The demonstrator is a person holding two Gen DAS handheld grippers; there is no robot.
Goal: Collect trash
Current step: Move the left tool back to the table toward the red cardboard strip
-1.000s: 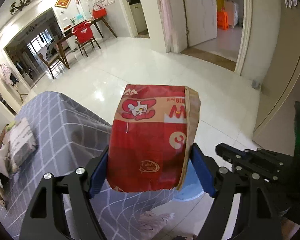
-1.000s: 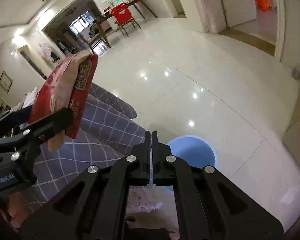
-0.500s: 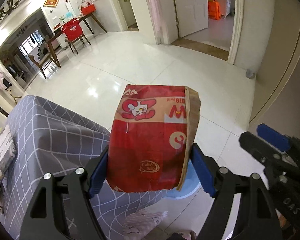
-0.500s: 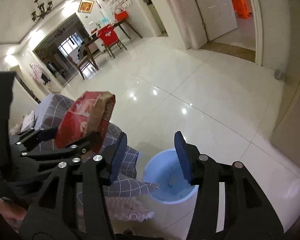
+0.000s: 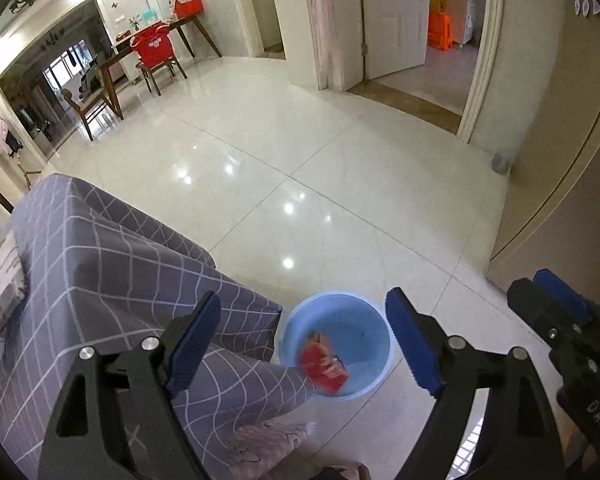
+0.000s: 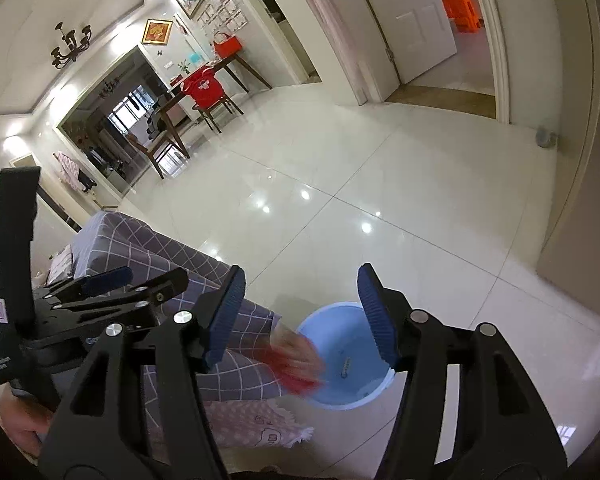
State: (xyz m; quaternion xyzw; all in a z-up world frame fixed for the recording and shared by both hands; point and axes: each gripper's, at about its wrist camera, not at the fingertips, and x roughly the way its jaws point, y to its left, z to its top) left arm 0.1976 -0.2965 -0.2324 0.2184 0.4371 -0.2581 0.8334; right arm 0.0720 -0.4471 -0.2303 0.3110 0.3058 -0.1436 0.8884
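- Blue-padded left gripper (image 5: 304, 344): jaws opening, wide apart, nothing between the pads.
- Right gripper (image 6: 300, 316): jaws also opening, empty.
- Red snack bag (image 5: 323, 368): motion-blurred, at the near-left rim of the blue bin (image 5: 370, 334), partly inside; free of both grippers.
- Bin stands on white tiled floor (image 5: 320, 184), just beside the grey checked cover (image 5: 100, 272).

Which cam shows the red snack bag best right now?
Left wrist: the red snack bag is only mildly blurred at the blue bin, print partly visible. Right wrist shows it as a smeared streak at the bin's rim.
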